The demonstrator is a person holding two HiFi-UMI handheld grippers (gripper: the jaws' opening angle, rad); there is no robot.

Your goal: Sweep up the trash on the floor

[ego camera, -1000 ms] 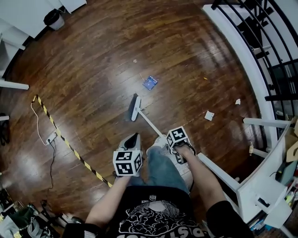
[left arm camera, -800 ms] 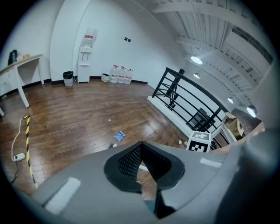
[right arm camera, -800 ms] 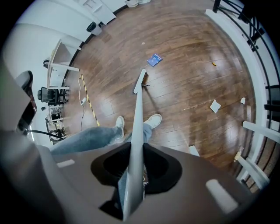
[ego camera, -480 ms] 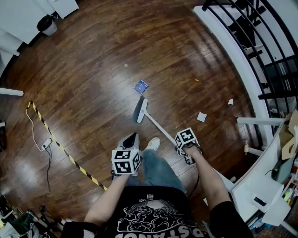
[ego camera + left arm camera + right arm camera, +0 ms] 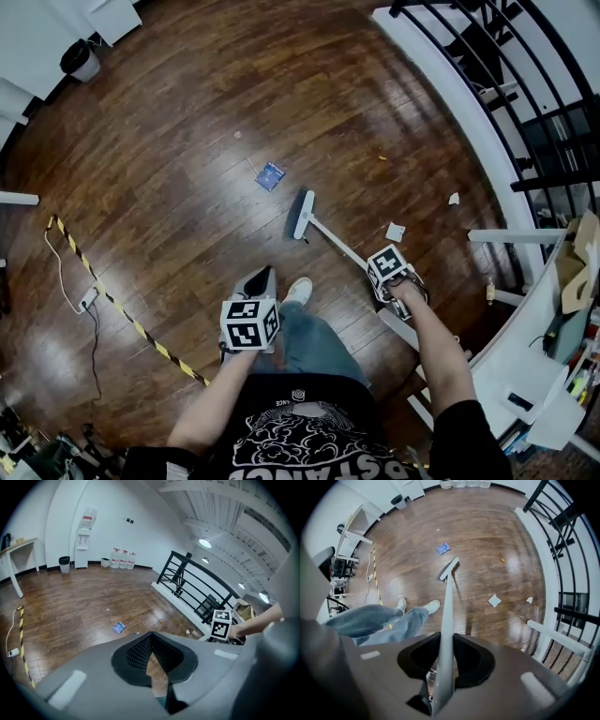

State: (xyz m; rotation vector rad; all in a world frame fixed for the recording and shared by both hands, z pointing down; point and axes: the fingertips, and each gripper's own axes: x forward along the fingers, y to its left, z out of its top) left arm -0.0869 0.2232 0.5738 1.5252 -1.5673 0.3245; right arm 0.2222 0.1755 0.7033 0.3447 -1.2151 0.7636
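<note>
My right claw (image 5: 443, 639) is clamped on the broom handle (image 5: 342, 246), and the broom head (image 5: 303, 215) sits on the wood floor (image 5: 169, 141). A blue packet (image 5: 270, 175) lies near the head at its 10 o'clock, and a white paper scrap (image 5: 395, 232) at its 3 o'clock. My left claw (image 5: 265, 277) is closed on nothing.

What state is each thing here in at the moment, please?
Left gripper: shut, empty.
Right gripper: shut on the broom's handle.
Broom: head on the floor, handle slanted.
Packet: flat on the floor, clear of the broom.
Paper: on the floor, not yet swept.
Bin: upright.
</note>
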